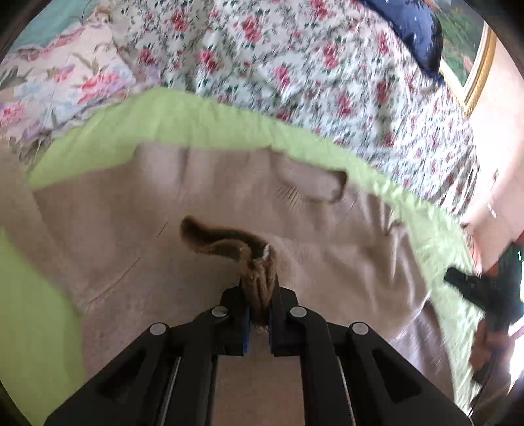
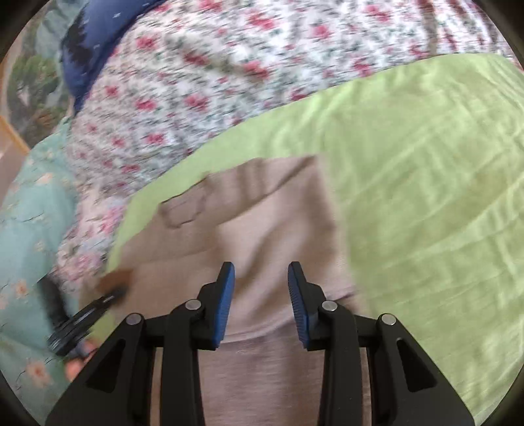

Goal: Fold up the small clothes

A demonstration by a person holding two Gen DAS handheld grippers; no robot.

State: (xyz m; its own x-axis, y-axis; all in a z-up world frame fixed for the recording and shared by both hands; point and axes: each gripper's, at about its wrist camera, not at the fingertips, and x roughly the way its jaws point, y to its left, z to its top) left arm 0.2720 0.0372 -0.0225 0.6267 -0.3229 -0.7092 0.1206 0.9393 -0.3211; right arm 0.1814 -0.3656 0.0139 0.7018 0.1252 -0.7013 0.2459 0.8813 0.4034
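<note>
A beige garment (image 1: 163, 203) with a stitched pocket lies spread on a light green cloth (image 1: 183, 114). A brown striped edge of it (image 1: 222, 241) is bunched up and runs into my left gripper (image 1: 259, 295), which is shut on it between the blue pads. In the right wrist view the same beige garment (image 2: 262, 213) lies under my right gripper (image 2: 261, 272), whose jaws stand apart with nothing between them, just above the fabric. The picture is blurred. The left gripper's black body (image 2: 85, 314) shows at the garment's left edge.
The green cloth (image 2: 425, 164) covers a bed with a white rose-print spread (image 1: 294, 59). A navy pillow (image 1: 409, 26) and a pastel floral quilt (image 1: 65, 75) lie at the back. A teal floral cloth (image 2: 29, 213) is at the left, a gilt-framed picture (image 1: 471, 65) on the wall.
</note>
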